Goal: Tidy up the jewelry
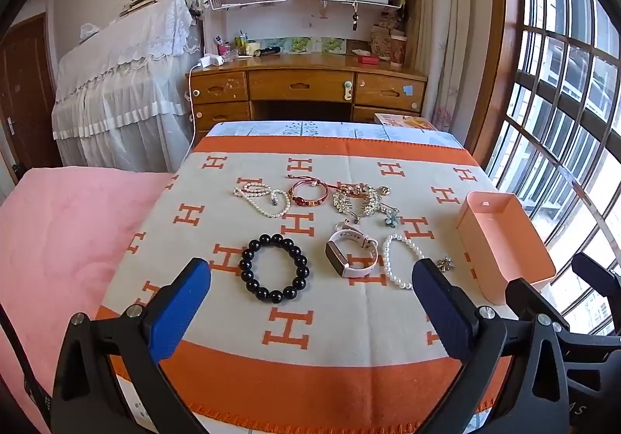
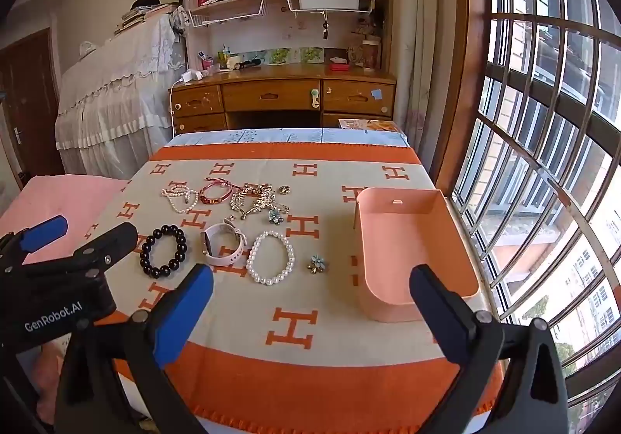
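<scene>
Jewelry lies on an orange and cream H-pattern blanket (image 1: 310, 337): a black bead bracelet (image 1: 274, 268) (image 2: 163, 251), a white smartwatch (image 1: 351, 253) (image 2: 224, 243), a white pearl bracelet (image 1: 401, 259) (image 2: 270, 257), a pearl necklace (image 1: 262, 197), a red bangle (image 1: 309, 193), a rhinestone pile (image 1: 359, 199) and a flower brooch (image 2: 318, 264). An empty pink box (image 1: 504, 243) (image 2: 407, 240) stands at the right. My left gripper (image 1: 310, 298) is open and empty above the near edge. My right gripper (image 2: 310, 302) is open and empty near the box.
A pink bedspread (image 1: 58, 240) lies to the left. A wooden desk (image 1: 306, 84) with bookshelves stands behind the blanket. A barred window (image 2: 543, 162) runs along the right side. The left gripper's body shows at the left of the right wrist view (image 2: 58, 271).
</scene>
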Available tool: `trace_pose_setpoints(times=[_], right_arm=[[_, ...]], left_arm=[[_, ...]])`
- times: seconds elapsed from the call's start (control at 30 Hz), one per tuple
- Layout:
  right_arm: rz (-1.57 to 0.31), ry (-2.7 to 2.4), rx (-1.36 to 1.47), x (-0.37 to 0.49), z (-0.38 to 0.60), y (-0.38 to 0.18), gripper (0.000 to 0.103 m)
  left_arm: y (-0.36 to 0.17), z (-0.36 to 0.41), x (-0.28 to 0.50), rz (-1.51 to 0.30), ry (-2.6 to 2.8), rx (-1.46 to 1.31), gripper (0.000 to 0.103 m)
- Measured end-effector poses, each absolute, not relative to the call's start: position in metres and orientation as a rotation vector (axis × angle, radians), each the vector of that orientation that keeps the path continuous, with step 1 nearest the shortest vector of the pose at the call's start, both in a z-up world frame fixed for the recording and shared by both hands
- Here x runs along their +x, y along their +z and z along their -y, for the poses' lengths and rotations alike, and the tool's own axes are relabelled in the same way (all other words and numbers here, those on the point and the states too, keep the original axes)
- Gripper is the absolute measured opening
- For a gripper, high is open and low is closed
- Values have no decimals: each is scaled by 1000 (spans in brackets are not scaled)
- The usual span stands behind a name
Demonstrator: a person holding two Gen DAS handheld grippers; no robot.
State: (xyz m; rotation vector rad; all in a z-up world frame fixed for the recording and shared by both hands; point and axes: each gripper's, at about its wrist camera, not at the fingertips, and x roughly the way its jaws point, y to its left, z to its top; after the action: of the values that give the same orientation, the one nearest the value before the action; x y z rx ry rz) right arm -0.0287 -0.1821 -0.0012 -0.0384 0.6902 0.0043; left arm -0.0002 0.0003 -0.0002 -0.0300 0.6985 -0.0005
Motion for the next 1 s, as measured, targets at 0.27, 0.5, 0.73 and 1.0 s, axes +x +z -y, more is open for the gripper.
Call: trace_pose_setpoints(times=[0.27, 0.5, 0.73, 1.0], right_arm=[[-688, -5, -42, -31, 176, -2, 102], [-705, -22, -31, -35, 168, 0, 102], [-693, -28, -31, -42, 169, 6, 102], [-681, -30, -15, -50, 170, 9, 102]], left_arm=[[1, 1, -1, -690, 11, -21, 102], [3, -9, -8, -704, 18, -14, 102], [3, -12, -11, -717, -8, -36, 102], [5, -12, -15, -723, -20, -47, 102]])
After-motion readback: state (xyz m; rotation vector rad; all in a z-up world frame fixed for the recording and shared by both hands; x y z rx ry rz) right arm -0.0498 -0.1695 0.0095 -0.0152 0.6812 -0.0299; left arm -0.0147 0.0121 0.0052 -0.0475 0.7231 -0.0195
